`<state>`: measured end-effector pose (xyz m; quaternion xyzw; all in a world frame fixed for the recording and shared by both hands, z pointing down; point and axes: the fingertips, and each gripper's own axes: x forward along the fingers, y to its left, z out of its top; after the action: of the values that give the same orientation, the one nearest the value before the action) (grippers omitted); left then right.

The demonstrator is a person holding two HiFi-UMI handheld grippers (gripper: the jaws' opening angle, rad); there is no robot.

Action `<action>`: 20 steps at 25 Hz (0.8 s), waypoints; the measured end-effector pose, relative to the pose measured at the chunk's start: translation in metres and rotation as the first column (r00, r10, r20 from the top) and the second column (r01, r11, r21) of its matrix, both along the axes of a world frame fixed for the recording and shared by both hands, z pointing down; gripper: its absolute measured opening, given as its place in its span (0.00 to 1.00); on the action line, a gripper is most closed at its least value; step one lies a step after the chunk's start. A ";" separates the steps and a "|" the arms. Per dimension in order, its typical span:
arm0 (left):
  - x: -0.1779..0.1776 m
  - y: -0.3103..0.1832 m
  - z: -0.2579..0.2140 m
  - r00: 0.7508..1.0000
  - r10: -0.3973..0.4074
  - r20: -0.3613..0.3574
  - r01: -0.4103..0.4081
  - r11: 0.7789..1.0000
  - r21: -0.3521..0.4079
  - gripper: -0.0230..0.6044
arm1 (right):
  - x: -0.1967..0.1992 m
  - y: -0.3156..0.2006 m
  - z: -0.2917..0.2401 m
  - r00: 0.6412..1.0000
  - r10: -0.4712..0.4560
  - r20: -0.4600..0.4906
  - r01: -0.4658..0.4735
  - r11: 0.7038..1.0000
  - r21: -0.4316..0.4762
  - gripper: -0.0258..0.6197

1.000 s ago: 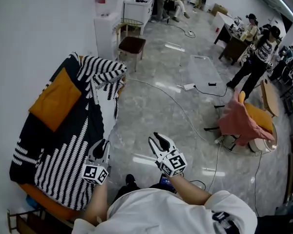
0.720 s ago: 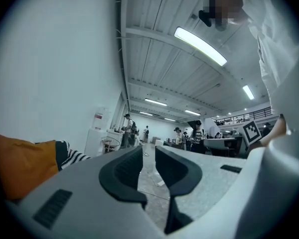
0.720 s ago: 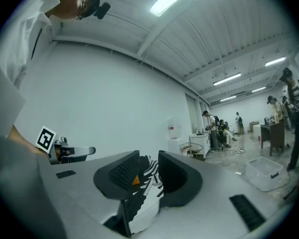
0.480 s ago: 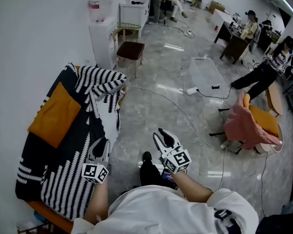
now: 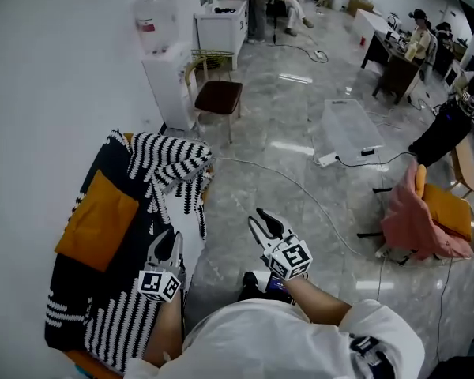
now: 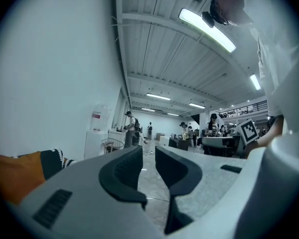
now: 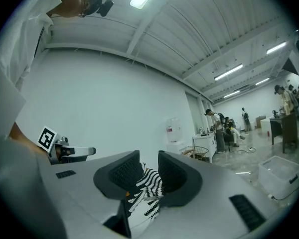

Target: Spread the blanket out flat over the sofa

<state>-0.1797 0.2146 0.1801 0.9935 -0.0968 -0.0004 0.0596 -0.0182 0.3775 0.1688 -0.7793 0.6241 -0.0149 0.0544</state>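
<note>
A black-and-white striped blanket (image 5: 170, 152) with an orange patch (image 5: 99, 219) lies over the sofa along the left wall, and its far corner is bunched up. My left gripper (image 5: 167, 242) hangs at the blanket's floor-side edge, open, with nothing between its jaws. My right gripper (image 5: 261, 221) stands open over the bare floor, about a hand's width right of the blanket. In the left gripper view the left gripper (image 6: 148, 156) frames only the floor, with the blanket (image 6: 57, 158) off to the left. In the right gripper view the blanket (image 7: 148, 183) shows far off between the jaws of the right gripper (image 7: 149, 168).
A water dispenser (image 5: 162, 69) and a chair (image 5: 217, 93) stand past the sofa's far end. A cable (image 5: 300, 184) snakes over the marble floor. A clear plastic box (image 5: 349, 129) and a chair with pink cloth (image 5: 423, 219) stand at the right. People work at desks behind.
The view has shifted forward and right along the sofa. Both grippers keep their gaps and places in front of me. The blanket lies as before. A standing person at the right has moved off.
</note>
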 end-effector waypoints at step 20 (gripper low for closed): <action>0.141 -0.127 0.045 0.996 -0.093 0.016 0.094 0.992 -0.085 0.17 | 0.158 -0.124 0.039 0.998 -0.033 0.045 0.036 0.997 -0.065 0.25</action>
<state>-0.0389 0.0872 0.2251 0.9844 -0.1436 0.0070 0.1015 0.1402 0.2533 0.2077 -0.7693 0.6353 -0.0538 0.0420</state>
